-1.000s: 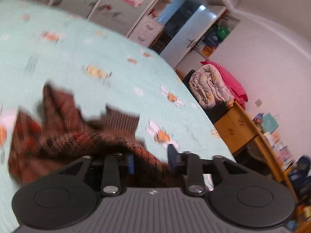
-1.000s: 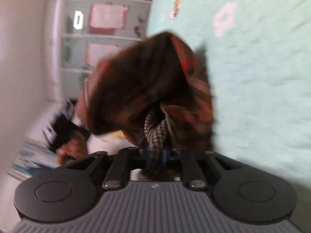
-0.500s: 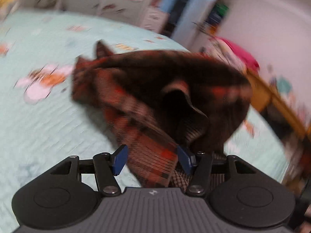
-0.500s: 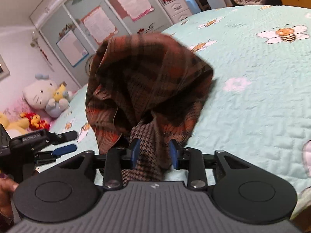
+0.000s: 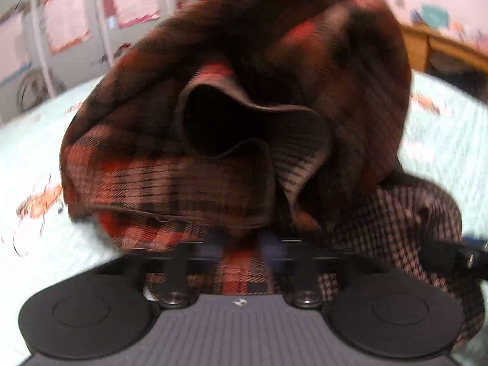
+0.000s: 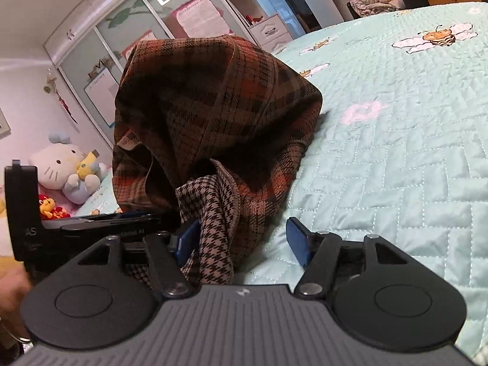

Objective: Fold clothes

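My left gripper [image 5: 241, 247] has just clamped onto the bunched brown-and-red plaid woollen garment [image 6: 213, 116], heaped upright on the pale-green quilted bedspread [image 6: 396, 158]; my right gripper [image 6: 244, 241] has been opening, its jaws apart around a hem.

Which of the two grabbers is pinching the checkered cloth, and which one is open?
The left gripper is pinching the plaid garment, jaws just closed on it. The right gripper stands open, blue pads apart, cloth loose between them.

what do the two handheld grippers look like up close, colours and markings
Both share one build: a grey ribbed body with a small white logo, two round black discs at the sides, black linkage arms with silver pivot screws. The right gripper has blue finger pads. The left gripper is blurred; seen from the right wrist, its black side carries pale lettering.
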Action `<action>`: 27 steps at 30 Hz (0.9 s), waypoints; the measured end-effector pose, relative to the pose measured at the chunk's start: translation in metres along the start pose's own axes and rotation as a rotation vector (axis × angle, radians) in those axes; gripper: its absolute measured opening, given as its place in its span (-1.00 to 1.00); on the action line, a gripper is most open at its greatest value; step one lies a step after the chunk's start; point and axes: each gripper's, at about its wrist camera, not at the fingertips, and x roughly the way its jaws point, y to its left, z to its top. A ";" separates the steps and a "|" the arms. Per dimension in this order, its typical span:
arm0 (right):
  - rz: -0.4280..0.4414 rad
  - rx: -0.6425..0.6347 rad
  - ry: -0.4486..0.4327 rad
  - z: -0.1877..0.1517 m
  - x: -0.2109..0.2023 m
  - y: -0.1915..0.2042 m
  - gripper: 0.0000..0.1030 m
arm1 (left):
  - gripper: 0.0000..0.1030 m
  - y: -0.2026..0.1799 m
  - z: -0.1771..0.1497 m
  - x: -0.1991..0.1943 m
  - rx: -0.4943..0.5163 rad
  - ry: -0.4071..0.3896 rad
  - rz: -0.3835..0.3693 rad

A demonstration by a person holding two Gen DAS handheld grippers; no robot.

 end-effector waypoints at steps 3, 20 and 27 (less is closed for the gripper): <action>0.005 0.009 -0.009 0.000 -0.002 0.000 0.23 | -0.88 0.028 0.003 -0.040 -0.091 -0.112 0.015; -0.021 0.001 -0.012 -0.003 -0.011 0.008 0.24 | -0.76 0.133 -0.110 -0.161 -0.422 0.064 0.076; -0.030 -0.005 -0.005 -0.004 -0.017 0.010 0.24 | -0.04 0.105 -0.104 -0.191 -0.145 -0.080 0.128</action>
